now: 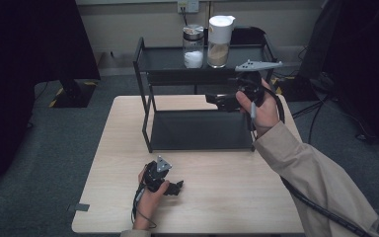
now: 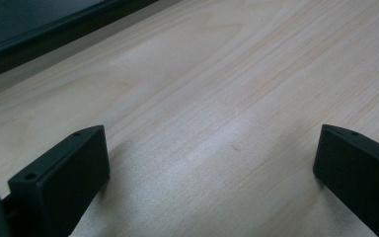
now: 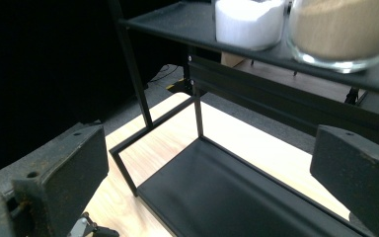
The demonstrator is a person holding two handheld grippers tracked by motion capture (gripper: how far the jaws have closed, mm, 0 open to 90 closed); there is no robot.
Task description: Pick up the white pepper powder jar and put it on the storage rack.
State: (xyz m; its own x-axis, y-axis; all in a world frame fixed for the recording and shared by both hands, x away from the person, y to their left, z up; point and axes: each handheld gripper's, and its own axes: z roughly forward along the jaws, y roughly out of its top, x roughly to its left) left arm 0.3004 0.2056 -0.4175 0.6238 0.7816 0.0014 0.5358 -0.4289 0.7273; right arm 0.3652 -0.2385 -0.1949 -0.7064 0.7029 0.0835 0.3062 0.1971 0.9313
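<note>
A black two-tier metal rack (image 1: 150,59) stands at the far side of the wooden table (image 1: 108,163). On its top shelf sit a glass jar of white powder (image 1: 193,47) and a taller white-lidded jar of tan grains (image 1: 218,42); both bases appear in the right gripper view, white jar (image 3: 248,22) and tan jar (image 3: 343,32). My right gripper (image 1: 216,101) hovers open beside the rack's right end, between the shelves, holding nothing. My left gripper (image 1: 175,187) rests low over the table near the front edge, open, with bare wood between its fingers (image 2: 66,175).
The rack's lower shelf (image 3: 217,192) lies bare beneath the right gripper. Grey carpet (image 1: 44,163) surrounds the table. Dark furniture (image 1: 29,39) stands at the left, and cables (image 1: 321,106) lie on the floor at the right.
</note>
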